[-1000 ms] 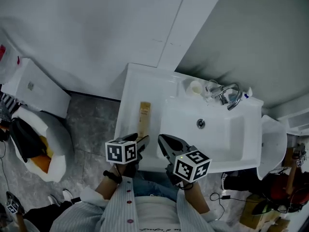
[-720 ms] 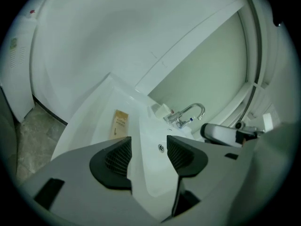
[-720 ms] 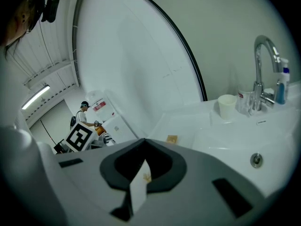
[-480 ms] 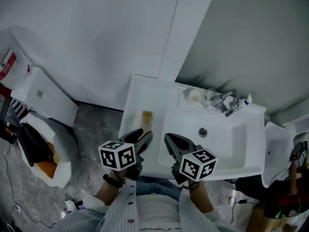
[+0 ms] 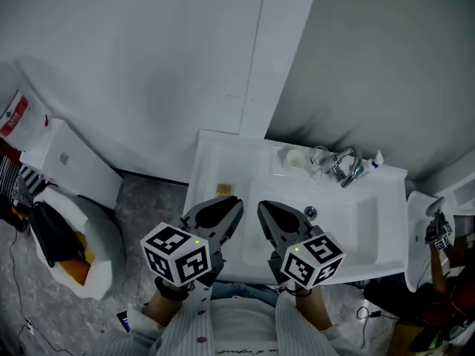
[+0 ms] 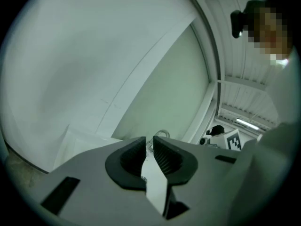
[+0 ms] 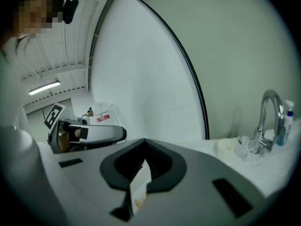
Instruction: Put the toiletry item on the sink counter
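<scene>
A tan toiletry item (image 5: pixel 222 190) lies on the white sink counter (image 5: pixel 210 158), left of the basin; only its far end shows past my left gripper. The left gripper (image 5: pixel 231 203) hangs above the item's near end and does not touch it. Its jaws are closing, with a thin gap left and nothing between them (image 6: pixel 149 140). Beside it, over the basin's front left corner, my right gripper (image 5: pixel 266 207) is shut and empty (image 7: pixel 144 143).
The basin (image 5: pixel 349 217) fills the counter's right half. At its back stand a chrome faucet (image 5: pixel 346 165) (image 7: pixel 269 119), a pale cup (image 5: pixel 297 158) (image 7: pixel 226 148) and a small bottle (image 5: pixel 376 159). A white toilet tank (image 5: pixel 70 162) and a lined bin (image 5: pixel 63 236) stand at the left.
Both grippers have risen toward the head camera, away from the counter. The left gripper's jaws have narrowed from wide open to nearly closed. The toiletry item stays on the counter.
</scene>
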Available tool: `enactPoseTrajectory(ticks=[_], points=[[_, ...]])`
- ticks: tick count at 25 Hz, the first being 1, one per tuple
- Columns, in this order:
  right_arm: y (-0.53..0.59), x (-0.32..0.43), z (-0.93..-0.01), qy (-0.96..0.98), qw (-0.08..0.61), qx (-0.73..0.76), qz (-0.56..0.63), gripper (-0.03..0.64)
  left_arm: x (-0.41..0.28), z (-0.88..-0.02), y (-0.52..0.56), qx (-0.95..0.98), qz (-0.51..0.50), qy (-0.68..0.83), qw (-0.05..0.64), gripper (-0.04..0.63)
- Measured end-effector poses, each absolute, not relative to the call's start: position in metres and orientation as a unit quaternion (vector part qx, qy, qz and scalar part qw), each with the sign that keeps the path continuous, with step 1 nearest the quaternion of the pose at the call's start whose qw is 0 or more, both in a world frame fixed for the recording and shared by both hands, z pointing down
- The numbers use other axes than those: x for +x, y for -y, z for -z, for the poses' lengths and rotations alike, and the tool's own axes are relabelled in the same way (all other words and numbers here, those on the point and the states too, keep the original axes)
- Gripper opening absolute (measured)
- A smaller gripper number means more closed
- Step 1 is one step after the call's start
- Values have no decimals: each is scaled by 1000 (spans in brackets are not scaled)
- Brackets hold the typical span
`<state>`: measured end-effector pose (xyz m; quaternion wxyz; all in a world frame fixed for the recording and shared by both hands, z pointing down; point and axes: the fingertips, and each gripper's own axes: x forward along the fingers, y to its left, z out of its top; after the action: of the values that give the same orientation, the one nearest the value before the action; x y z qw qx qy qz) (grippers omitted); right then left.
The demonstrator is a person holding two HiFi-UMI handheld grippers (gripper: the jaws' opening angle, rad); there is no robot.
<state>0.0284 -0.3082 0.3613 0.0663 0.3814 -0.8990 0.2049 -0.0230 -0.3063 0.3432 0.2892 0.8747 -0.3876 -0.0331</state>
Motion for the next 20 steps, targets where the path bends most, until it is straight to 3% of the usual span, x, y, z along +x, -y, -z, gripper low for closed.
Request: enactPoseTrajectory(ticks=[3, 11, 20], points=[[309, 31, -346, 903, 57, 383, -185, 10, -16, -329, 304, 885, 20, 389, 254, 31], [302, 33, -326, 911, 49, 379, -157, 9, -8, -310, 295, 900, 7, 393, 191, 17], [303, 39, -318, 913, 52, 377, -146, 9, -1, -305, 295, 904, 1, 392, 172, 17]])
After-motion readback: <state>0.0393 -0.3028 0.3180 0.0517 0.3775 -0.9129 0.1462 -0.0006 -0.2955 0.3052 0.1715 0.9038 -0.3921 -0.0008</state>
